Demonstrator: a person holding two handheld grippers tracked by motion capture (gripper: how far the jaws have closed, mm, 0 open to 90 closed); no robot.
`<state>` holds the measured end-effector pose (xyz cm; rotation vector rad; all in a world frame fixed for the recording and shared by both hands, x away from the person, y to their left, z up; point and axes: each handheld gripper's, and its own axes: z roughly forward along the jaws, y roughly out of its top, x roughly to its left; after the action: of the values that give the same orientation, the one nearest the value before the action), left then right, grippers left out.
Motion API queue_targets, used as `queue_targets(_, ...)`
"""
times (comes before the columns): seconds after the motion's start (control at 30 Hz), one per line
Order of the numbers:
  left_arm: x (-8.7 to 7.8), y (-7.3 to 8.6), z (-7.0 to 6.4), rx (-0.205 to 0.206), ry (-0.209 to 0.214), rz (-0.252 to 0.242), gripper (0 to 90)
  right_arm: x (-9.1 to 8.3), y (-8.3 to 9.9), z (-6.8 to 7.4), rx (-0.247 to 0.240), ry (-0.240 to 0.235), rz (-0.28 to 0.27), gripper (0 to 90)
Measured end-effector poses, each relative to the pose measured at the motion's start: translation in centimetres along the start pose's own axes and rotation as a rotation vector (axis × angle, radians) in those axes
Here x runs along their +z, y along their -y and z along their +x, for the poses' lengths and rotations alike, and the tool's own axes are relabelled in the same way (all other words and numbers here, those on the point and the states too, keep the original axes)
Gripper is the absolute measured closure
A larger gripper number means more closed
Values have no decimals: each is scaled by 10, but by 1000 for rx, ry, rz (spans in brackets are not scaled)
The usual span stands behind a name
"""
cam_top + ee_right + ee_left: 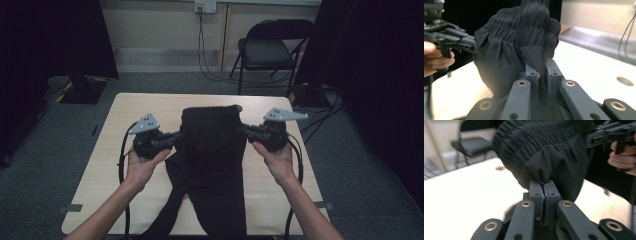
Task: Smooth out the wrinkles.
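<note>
Black trousers [210,160] on table [100,165], waistband lifted. Left gripper [176,136] clamped on left waistband edge, right gripper [241,129] clamped on right edge. Both forearms reach forward, grippers pointing inward, level.

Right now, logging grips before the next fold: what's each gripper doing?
Left gripper: shut on the black trousers, near the waistband.
Right gripper: shut on the black trousers, opposite side.
</note>
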<state>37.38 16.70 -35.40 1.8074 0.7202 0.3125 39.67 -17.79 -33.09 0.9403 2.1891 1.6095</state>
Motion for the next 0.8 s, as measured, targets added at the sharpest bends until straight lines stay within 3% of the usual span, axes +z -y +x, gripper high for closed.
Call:
queue_targets(0.07,2,16,-6,-25,27,57,874,-1,17,5,10,0,32,830)
queue_targets(0.1,7,37,-9,-40,31,112,871,1,38,8,22,3,84,829)
queue_targets(0.13,7,37,-9,-40,31,112,871,1,38,8,22,3,84,829)
queue_targets(0.2,17,60,-5,-82,27,165,871,6,61,6,41,-6,121,828)
queue_targets(0.23,24,71,-1,-107,17,214,871,18,86,2,66,-5,170,828)
queue_targets(0.27,31,80,2,-134,18,256,871,18,86,2,66,-5,170,828)
queue_targets(0.3,39,88,4,-154,13,301,870,35,108,-4,81,11,249,827)
queue_targets(0.33,46,93,5,-150,-1,333,870,35,108,-4,81,11,249,827)
queue_targets(0.37,52,97,6,-130,-10,353,869,44,118,-7,87,21,275,826)
queue_targets(0.43,64,104,14,-130,-32,391,865,63,135,-17,119,41,300,825)
queue_targets(0.5,67,106,16,-111,-46,407,863,68,137,-20,141,37,305,822)
queue_targets(0.6,77,109,25,-100,-72,427,859,79,137,-28,113,51,330,819)
queue_targets(0.67,84,105,33,-84,-103,422,859,90,136,-35,95,74,328,820)
queue_targets(0.7,95,100,44,-52,-163,416,858,102,132,-40,67,113,313,820)
queue_targets(0.73,95,100,44,-52,-163,416,858,102,132,-40,67,113,313,820)
queue_targets(0.77,106,97,60,-74,-198,382,858,117,125,-49,45,160,305,820)
queue_targets(0.8,106,97,60,-74,-198,382,858,117,125,-49,45,160,305,820)
